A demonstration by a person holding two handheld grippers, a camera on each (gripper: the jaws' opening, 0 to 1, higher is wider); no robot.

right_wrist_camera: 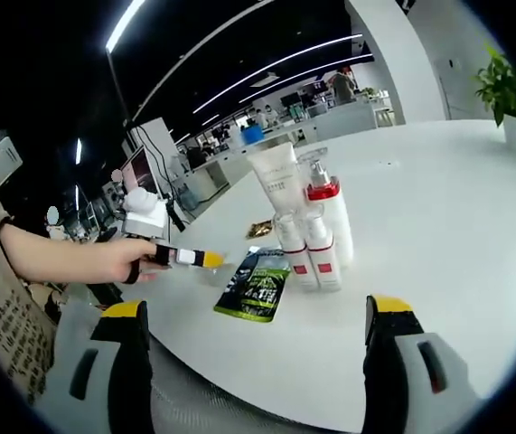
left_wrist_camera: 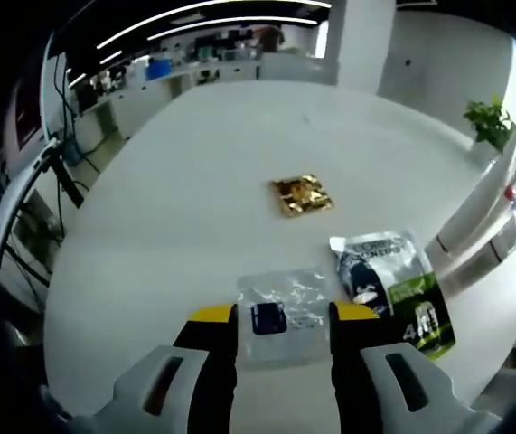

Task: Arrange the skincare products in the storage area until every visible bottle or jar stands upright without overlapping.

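In the right gripper view a cluster of skincare products stands upright on the white table [right_wrist_camera: 438, 226]: a white tube [right_wrist_camera: 276, 179], a pump bottle with a red collar [right_wrist_camera: 328, 212] and two small bottles with red labels [right_wrist_camera: 295, 251] [right_wrist_camera: 324, 256]. They stand close together. My right gripper [right_wrist_camera: 258, 312] is open wide, well short of them. A green and black pouch [right_wrist_camera: 256, 287] lies flat in front of the cluster. In the left gripper view my left gripper [left_wrist_camera: 284, 315] is open over a clear sachet with a blue label [left_wrist_camera: 280, 316]. The same pouch [left_wrist_camera: 393, 287] lies to its right.
A gold sachet [left_wrist_camera: 301, 194] lies flat further out on the table [left_wrist_camera: 194, 181]; it shows behind the pouch as the gold sachet [right_wrist_camera: 259, 229]. A person's hand [right_wrist_camera: 104, 259] holds the left gripper [right_wrist_camera: 205, 259]. A potted plant [right_wrist_camera: 501, 90] stands at the far edge.
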